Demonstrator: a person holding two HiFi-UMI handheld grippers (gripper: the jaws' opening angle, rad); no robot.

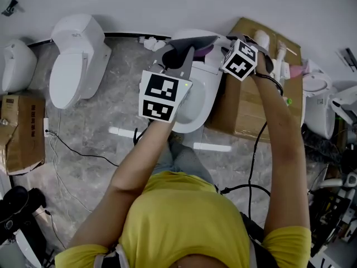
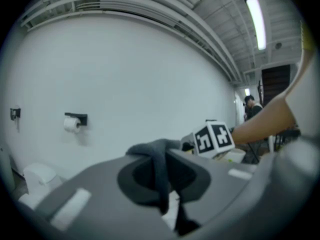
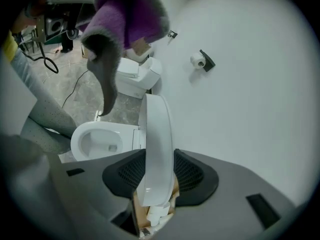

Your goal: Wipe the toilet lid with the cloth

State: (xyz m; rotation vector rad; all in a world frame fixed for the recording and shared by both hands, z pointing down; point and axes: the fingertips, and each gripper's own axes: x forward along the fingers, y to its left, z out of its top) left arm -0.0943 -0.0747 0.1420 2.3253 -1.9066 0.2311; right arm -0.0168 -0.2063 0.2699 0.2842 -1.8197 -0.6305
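The white toilet (image 1: 192, 102) stands in the middle with its bowl (image 3: 100, 139) uncovered. Its lid (image 3: 156, 149) is raised upright. My right gripper (image 3: 155, 186) is shut on the lid's upper edge, which fills the gap between its pads; in the head view the right gripper (image 1: 224, 43) is over the lid (image 1: 192, 36). My left gripper (image 2: 162, 184) is shut on a grey and purple cloth (image 2: 159, 166). In the head view the left gripper (image 1: 183, 56) holds the cloth (image 1: 189, 45) in the air beside the lid. The cloth (image 3: 127, 21) hangs down without visibly touching the lid.
Two more white toilets (image 1: 75, 60) (image 1: 17, 66) stand along the wall at left and another (image 1: 318, 102) at right. A cardboard box (image 1: 245, 110) sits right against the middle toilet, another box (image 1: 22, 133) at far left. Cables (image 1: 72, 149) run over the floor. A paper roll (image 3: 200, 60) hangs on the wall.
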